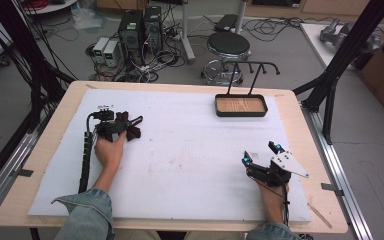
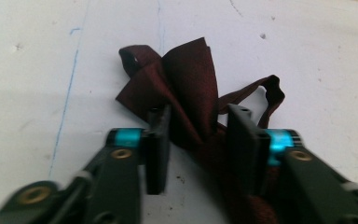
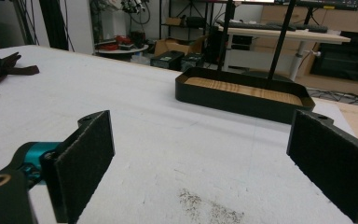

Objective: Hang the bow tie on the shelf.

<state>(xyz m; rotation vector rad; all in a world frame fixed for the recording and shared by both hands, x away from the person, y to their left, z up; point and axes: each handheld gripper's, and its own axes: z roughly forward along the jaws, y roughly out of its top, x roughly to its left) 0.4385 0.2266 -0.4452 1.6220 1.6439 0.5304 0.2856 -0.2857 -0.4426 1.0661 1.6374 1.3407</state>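
A dark red bow tie (image 1: 130,129) with a thin strap lies bunched on the white mat (image 1: 190,150) at the left. My left gripper (image 1: 121,125) is down on it, held by a hand in a denim sleeve. In the left gripper view the jaws (image 2: 198,119) pinch the raised folds of the bow tie (image 2: 186,74), and the strap loop trails off to the right. My right gripper (image 1: 261,153) rests near the mat's front right corner. Its wide pads (image 3: 86,163) stand far apart with only bare mat between them. The bow tie (image 3: 0,67) lies far to its left.
A black tray (image 1: 241,114) with a wooden floor and a black hanger rack stands at the back right of the mat; its wall (image 3: 242,100) faces the right gripper. Behind the table are a stool (image 1: 228,45), computer cases (image 1: 140,27) and cables.
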